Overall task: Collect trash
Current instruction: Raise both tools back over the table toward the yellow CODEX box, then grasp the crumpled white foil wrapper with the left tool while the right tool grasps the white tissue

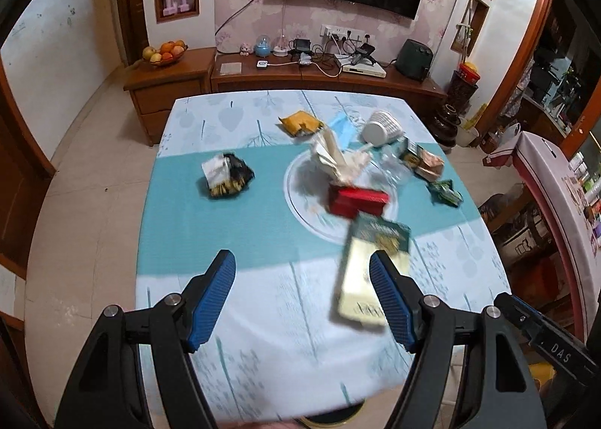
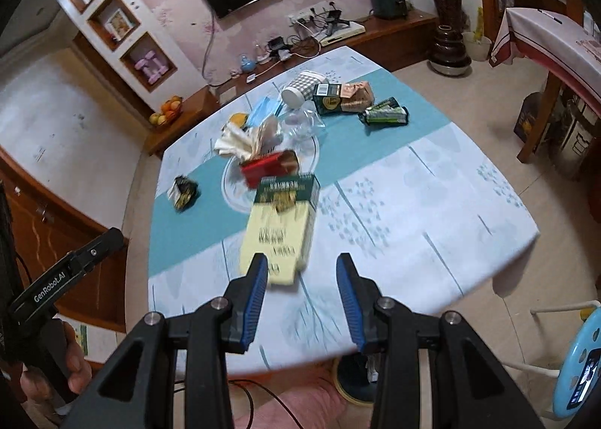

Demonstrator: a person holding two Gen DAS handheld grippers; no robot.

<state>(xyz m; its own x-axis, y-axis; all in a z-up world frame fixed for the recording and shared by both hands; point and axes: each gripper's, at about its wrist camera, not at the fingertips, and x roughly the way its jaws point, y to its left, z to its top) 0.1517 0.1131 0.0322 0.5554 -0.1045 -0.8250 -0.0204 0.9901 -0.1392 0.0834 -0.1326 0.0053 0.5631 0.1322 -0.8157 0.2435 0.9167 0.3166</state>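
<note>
Yellow-green carton [image 2: 280,226] blurred above worktop [image 2: 413,203], just ahead of right gripper [image 2: 302,271], beside its left finger. Left gripper [image 1: 302,271] alongside; both jaws spread open, gripping nothing.

The tablecloth [image 1: 263,316] is white with pale blue leaf and twig prints, crossed by a plain teal band. At 12 o'clock lies an orange packet [image 1: 300,123]; at 9 o'clock a black, white and gold wrapper [image 1: 225,175]. Near the centre sits a red box [image 1: 357,200]. The blurred carton [image 2: 280,228] is cream with a dark green top. The cup [image 2: 302,89] is white with grey checks.
</note>
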